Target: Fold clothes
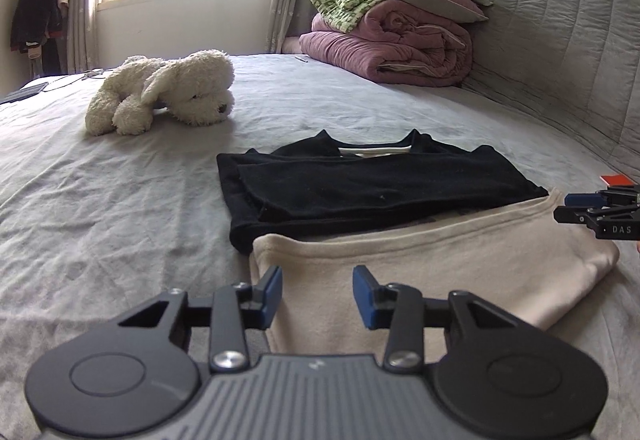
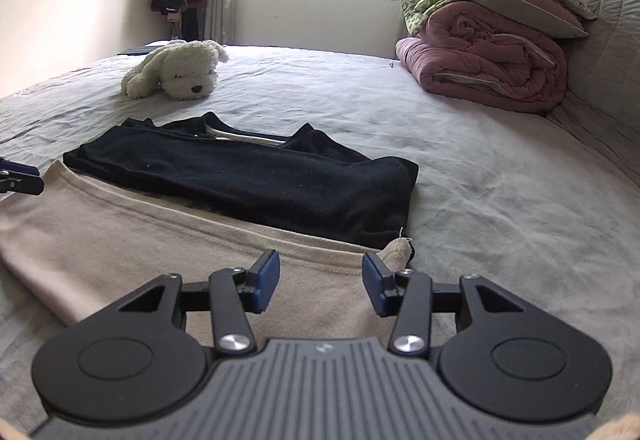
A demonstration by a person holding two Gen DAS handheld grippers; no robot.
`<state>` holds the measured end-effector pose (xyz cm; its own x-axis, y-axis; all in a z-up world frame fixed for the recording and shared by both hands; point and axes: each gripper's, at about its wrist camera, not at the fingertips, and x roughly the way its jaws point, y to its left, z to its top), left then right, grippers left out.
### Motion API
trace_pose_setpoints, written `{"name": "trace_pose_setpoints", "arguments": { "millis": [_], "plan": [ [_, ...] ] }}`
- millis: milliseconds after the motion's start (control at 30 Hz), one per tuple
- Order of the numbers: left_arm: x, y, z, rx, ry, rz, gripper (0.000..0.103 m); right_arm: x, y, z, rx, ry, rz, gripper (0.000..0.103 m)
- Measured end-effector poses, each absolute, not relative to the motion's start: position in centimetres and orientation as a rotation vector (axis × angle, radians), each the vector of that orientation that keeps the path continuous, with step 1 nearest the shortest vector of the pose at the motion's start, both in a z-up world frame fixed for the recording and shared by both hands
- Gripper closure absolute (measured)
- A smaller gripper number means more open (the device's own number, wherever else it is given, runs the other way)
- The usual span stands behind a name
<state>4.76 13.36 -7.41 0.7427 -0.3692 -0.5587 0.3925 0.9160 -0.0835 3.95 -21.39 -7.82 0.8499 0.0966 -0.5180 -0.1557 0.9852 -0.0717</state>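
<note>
Jaws spread, holding nothing, on my left gripper (image 1: pixel 317 296), over beige garment's (image 1: pixel 432 260) left hem; black garment (image 1: pixel 360 192) lies folded just beyond on bed (image 1: pixel 120 180). Right gripper (image 2: pixel 320 282) also spread, at beige's frayed corner. Soft, light, limp cloth; I'd pinch hem corners.
</note>
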Motion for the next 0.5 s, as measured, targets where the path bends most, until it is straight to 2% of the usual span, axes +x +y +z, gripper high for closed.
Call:
{"name": "trace_pose_setpoints", "arguments": {
  "millis": [233,500],
  "plan": [
    [6.2,13.2,-8.5,0.052,0.607,-0.372,0.065,5.3,-23.9,-9.4,-0.022,0.581,0.087,0.057],
    [6.6,13.6,-8.5,0.014,0.592,-0.328,0.065,5.4,-24.1,-8.3,0.073,0.568,0.082,0.058]
  ]
}}
